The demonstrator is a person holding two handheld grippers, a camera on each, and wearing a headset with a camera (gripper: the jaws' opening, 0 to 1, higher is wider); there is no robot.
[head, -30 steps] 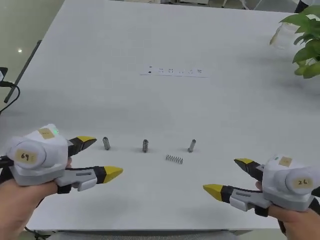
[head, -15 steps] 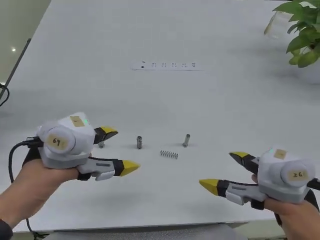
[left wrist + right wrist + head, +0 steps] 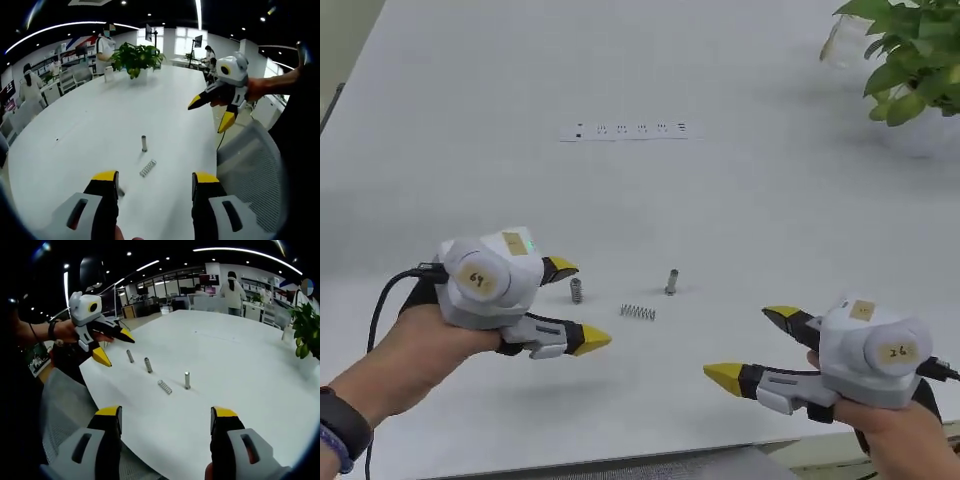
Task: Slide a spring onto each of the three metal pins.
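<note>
1. The left gripper sits at the lower left of the head view. Its yellow-tipped jaws are spread wide with nothing between them. The right gripper, at lower right, has jaws just as wide and bare.
2. The left gripper's upper jaw tip lies just beside a spring-covered pin. Whether they touch I cannot tell.
3. Toward the frame's centre the loose spring, a short coil of fine wire, lies flat on the tabletop. It is just beside the bare pin, a smooth upright metal cylinder.
4. The right gripper view adds a second spring-covered pin at upper left, close to the left gripper's jaws. In the head view that spot falls behind the gripper's white body. Three pins stand in a row there, two ribbed with coils and one plain.
5. The left gripper view shows the bare pin and the loose spring at centre, with the right gripper at upper right.
6. The tabletop is matte white. A flat socket strip lies at upper centre of the head view, and a leafy plant fills the upper right corner.
</note>
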